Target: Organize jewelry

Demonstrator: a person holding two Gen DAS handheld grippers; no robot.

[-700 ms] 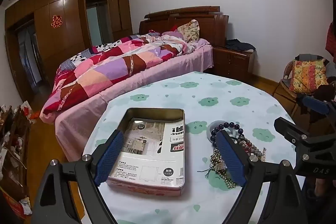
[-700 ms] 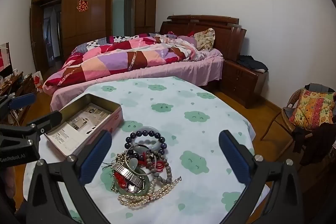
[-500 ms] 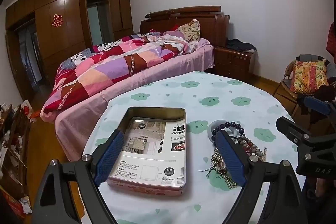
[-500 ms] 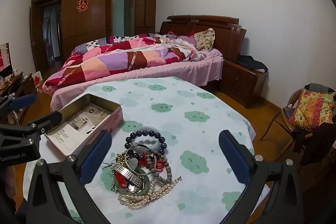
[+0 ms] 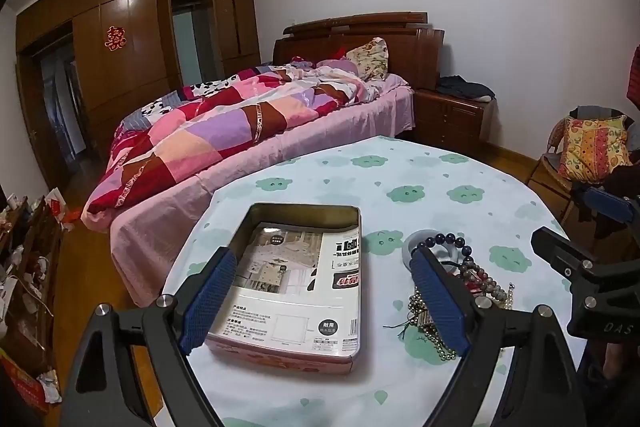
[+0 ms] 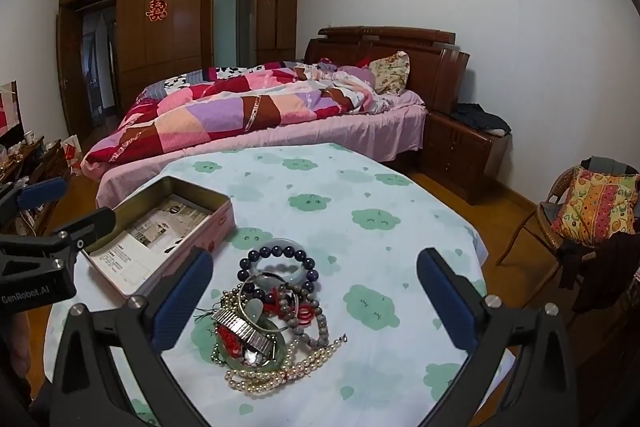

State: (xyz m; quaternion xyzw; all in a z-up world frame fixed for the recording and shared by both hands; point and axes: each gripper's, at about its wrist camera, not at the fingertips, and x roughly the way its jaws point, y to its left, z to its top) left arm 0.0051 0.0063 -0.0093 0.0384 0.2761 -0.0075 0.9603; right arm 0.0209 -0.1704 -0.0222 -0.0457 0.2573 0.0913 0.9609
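1. The left tool (image 5: 324,301) hung low over the near edge of the tabletop (image 5: 420,171), its blue-padded fingers (image 5: 208,301) spread wide and gripping nothing, touching nothing.
2. The right tool (image 6: 314,301) was likewise spread wide and empty, poised above the tabletop's near side.
3. Between the right tool's fingers, closer to the left-hand one, lay the jewelry pile (image 6: 268,315): a tangled heap resting flat on the cloud-print cloth, apart from both pads.
4. At the pile's near end a pearl strand (image 6: 280,371) trailed out toward the right; a metal stretch watch band (image 6: 244,333) lay slanted across a green bangle (image 6: 276,359).
5. At the far end a dark-blue bead bracelet (image 6: 276,263) lay flat as a ring, overlapping a pale bangle.
6. From the left wrist view, the pile sat just behind and to the right of that tool's right-hand finger, partly hidden by it.
7. The open tin box (image 5: 296,283) lay between the left tool's fingers, its long axis running away from the camera, with printed paper lining its bottom. It stood just left of the pile, not touching it.
8. Beyond the tabletop stood a bed (image 5: 224,131) with a patchwork quilt, then a wooden wardrobe (image 5: 132,39).
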